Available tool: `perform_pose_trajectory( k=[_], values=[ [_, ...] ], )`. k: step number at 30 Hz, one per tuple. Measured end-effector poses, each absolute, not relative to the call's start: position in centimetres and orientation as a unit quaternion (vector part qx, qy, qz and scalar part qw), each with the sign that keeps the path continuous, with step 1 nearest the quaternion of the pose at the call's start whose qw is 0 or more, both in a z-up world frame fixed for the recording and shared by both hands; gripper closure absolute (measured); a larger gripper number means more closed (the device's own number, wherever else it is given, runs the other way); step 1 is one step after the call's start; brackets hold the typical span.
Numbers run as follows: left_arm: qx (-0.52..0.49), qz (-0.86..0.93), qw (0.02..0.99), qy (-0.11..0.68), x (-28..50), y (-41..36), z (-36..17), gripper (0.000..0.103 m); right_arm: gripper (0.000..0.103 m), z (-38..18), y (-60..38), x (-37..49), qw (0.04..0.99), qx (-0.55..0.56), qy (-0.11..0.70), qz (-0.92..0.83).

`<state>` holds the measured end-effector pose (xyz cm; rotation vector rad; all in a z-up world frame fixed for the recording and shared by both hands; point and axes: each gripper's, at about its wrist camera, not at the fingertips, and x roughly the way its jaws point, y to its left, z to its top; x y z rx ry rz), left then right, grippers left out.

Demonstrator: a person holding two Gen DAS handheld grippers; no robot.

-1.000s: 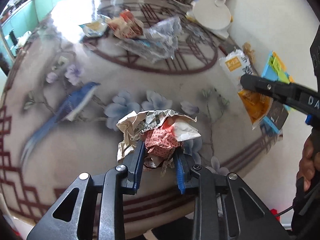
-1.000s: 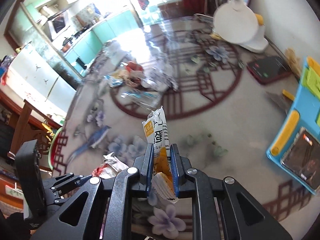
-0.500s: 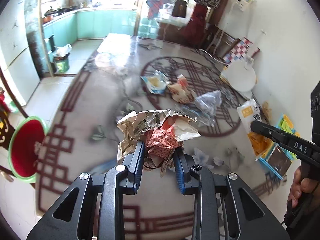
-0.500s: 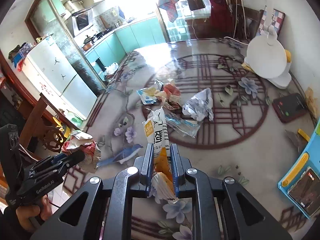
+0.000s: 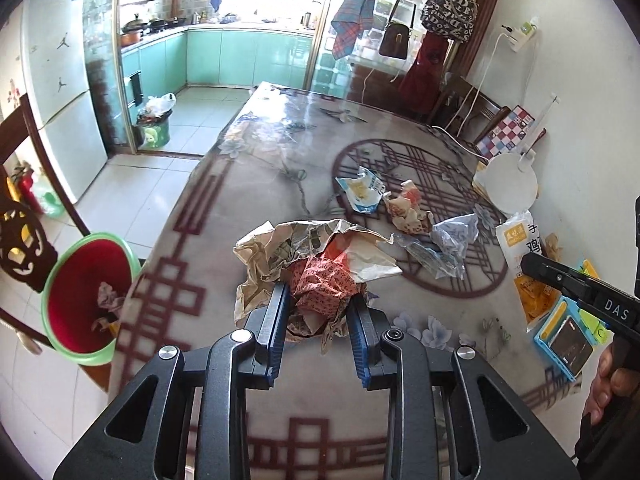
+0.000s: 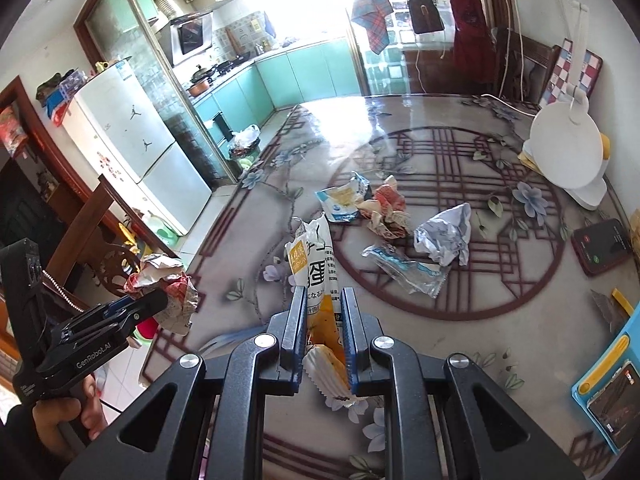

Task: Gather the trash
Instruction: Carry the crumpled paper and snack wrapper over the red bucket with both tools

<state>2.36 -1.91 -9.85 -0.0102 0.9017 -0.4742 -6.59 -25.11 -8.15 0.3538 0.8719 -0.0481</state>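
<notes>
The left hand-held gripper (image 5: 318, 322) is closed on a crumpled paper wad (image 5: 308, 264) and carries it above the tabletop (image 5: 280, 152), near the edge where the red bin with green rim (image 5: 86, 292) stands on the floor; I judge the wad is held high and clear of the surface so it can travel sideways over the edge to this bin, which already has one crumpled piece inside. The right hand-held gripper (image 6: 323, 330) pinches a tall snack wrapper (image 6: 316, 256) by its lower part, so the wrapper stands upright between the jaws with a paper cupcake liner (image 6: 326, 372) hanging below; probably it waits its turn for the same bin.

The wad is beige newsprint-like paper folded around a red printed sheet, light and loosely crushed, with edges spreading wider than the jaws. The wrapper is white with a yellow label and black characters, orange at the bottom, thin and floppy. More trash remains together near the middle of the tabletop: a blue-white packet (image 6: 340, 200), a red-white crumpled paper (image 6: 386, 210), a silver foil wrapper (image 6: 444, 234) and a clear plastic wrapper (image 6: 404, 268).
</notes>
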Motion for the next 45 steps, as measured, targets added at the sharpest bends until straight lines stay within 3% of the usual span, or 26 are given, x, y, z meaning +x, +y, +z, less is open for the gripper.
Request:
perform_pose_trajectory(
  k=[26,45],
  values=[
    [-0.028,-0.18,0.887,0.424,9.6,8.0,-9.4,0.076,0.089,-6.7,-15.2,2.9,0.897,0.134,0.421,0.01],
    [-0.06,-0.121,0.889,0.437,15.7,17.8,-11.6,0.075,0.089,-9.0,-4.0,11.9,0.883,0.098,0.454,0.066]
  ],
)
